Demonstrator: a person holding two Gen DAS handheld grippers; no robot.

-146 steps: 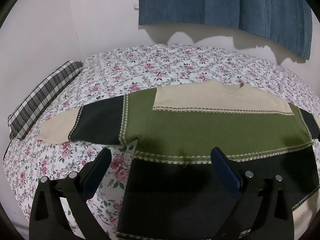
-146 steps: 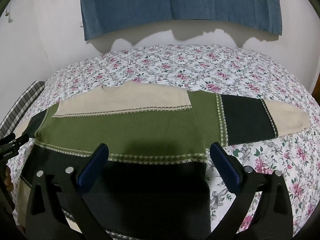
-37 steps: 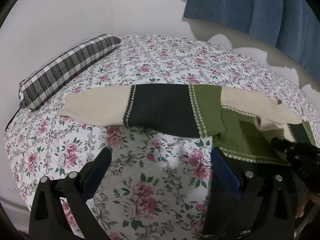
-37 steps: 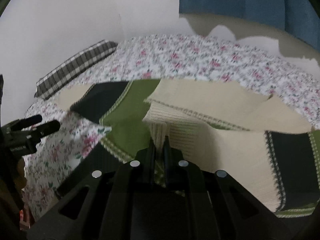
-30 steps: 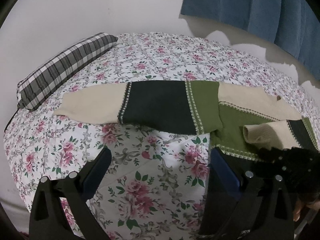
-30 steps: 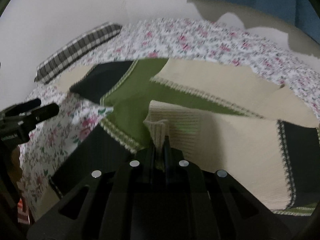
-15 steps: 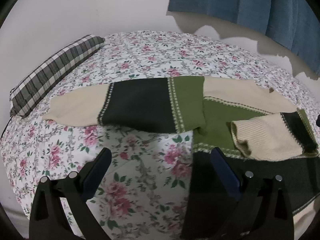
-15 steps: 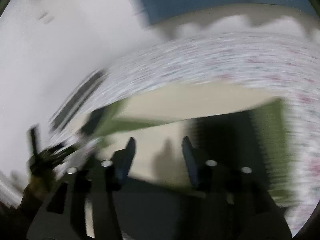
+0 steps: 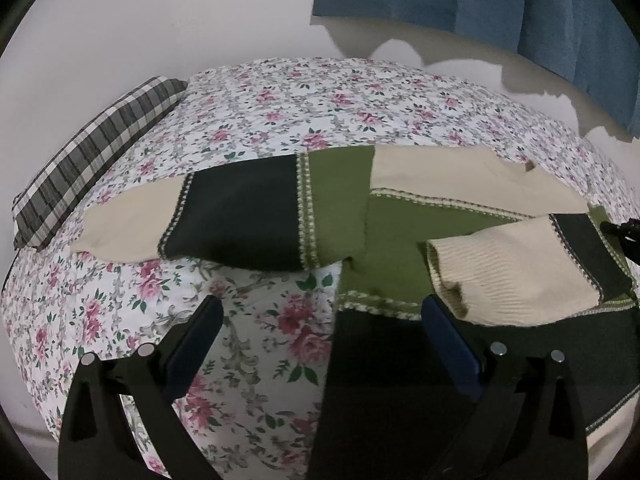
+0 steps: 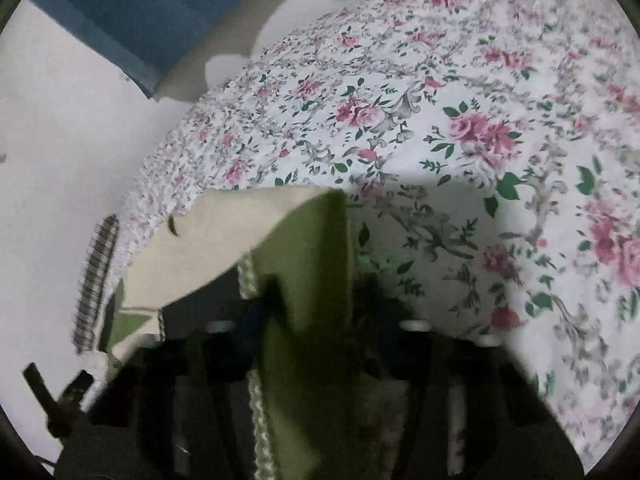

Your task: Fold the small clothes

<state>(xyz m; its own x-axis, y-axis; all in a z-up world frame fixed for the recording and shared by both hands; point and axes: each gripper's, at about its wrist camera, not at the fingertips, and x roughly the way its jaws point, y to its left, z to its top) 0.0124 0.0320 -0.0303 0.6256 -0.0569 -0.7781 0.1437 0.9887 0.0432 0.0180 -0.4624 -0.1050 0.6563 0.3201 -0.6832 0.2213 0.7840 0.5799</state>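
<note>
A cream, green and dark striped sweater (image 9: 392, 236) lies flat on the floral bed. Its left sleeve (image 9: 224, 220) stretches out to the left. Its right sleeve (image 9: 516, 268) is folded across the body, cream cuff toward the middle. My left gripper (image 9: 320, 320) is open and empty, above the bedspread near the sweater's lower left edge. In the right wrist view, my right gripper (image 10: 320, 304) hangs over the sweater's green shoulder part (image 10: 312, 264), which lies between its parted fingers; the view is blurred.
A plaid pillow (image 9: 92, 160) lies at the bed's left edge by the white wall. A blue curtain (image 9: 480, 4) hangs behind the bed. The floral bedspread (image 10: 480, 140) extends to the right of the sweater.
My right gripper carried the right sleeve across the sweater's body, let it go and opened. It then swung to the sweater's right shoulder side. My left gripper stayed open and turned slightly right.
</note>
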